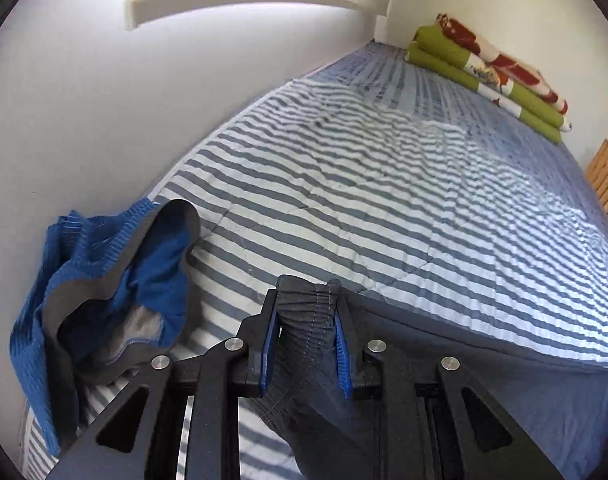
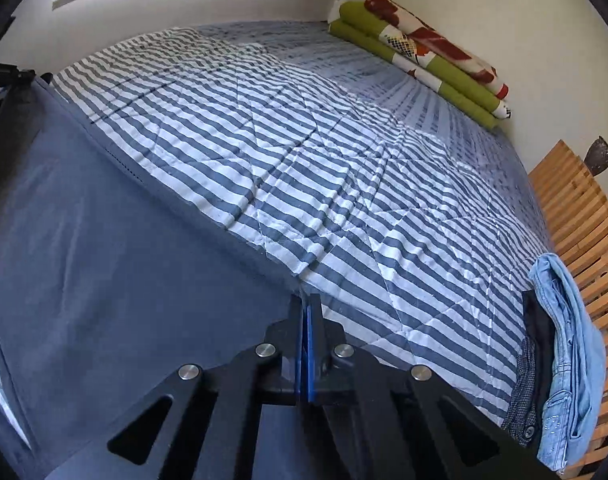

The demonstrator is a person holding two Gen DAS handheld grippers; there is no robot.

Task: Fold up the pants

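Note:
Dark grey-blue pants (image 1: 503,400) lie on a striped quilt (image 1: 383,180). My left gripper (image 1: 305,298) is shut on their gathered elastic waistband (image 1: 307,320), which bunches up between the blue pads. In the right wrist view the same pants (image 2: 124,280) spread out flat to the left. My right gripper (image 2: 308,300) has its pads pressed together on the pants' thin edge at the corner nearest the quilt (image 2: 343,180). The cloth under both grippers is hidden.
A crumpled blue and grey garment (image 1: 104,280) lies at the bed's left edge against the wall (image 1: 104,100). Folded green and red blankets (image 2: 423,52) sit at the far corner. Light jeans (image 2: 563,340) and a dark garment (image 2: 537,360) lie at the right edge beside wooden slats (image 2: 583,220).

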